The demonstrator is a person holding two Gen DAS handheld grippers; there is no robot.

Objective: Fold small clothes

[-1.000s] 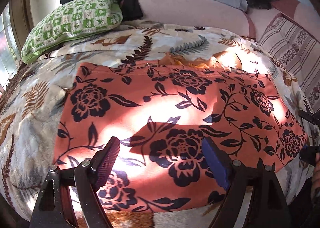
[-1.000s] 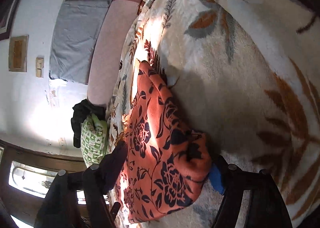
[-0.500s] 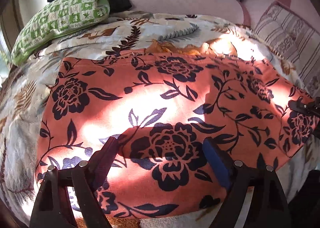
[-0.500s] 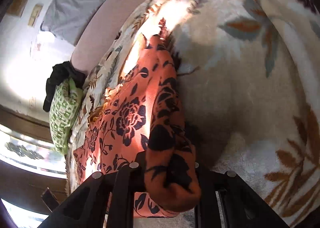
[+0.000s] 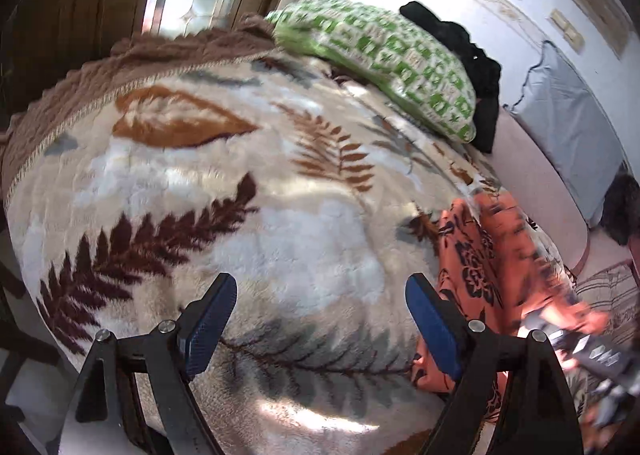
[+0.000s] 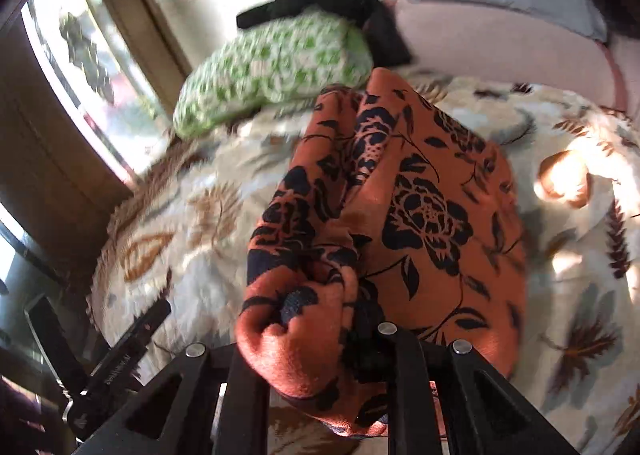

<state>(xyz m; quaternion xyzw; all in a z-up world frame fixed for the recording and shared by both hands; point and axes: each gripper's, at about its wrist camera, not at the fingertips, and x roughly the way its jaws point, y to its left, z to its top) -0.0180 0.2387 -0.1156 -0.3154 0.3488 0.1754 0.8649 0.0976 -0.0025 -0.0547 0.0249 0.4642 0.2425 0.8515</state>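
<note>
Blanket [image 5: 248,223] (leafy) under orange garment [image 6: 420,215].

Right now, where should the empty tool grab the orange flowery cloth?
The left tool hangs open over the blanket. The cloth is bunched up in the right tool, so I'd pinch its loose far edge near the green pillow, coming from the window side, where it hangs free.

Cream fleece blanket [image 5: 280,223] with brown, rust and grey fern-leaf print, brown stitched border. Green-and-white patterned pillow [image 5: 384,63] at far edge, black garment [image 5: 472,67] bunched behind and touching it. Pale pink bolster [image 6: 492,47] beside. Grey-blue cushion [image 5: 572,123] against white wall. Wood-framed window [image 6: 80,67].
</note>
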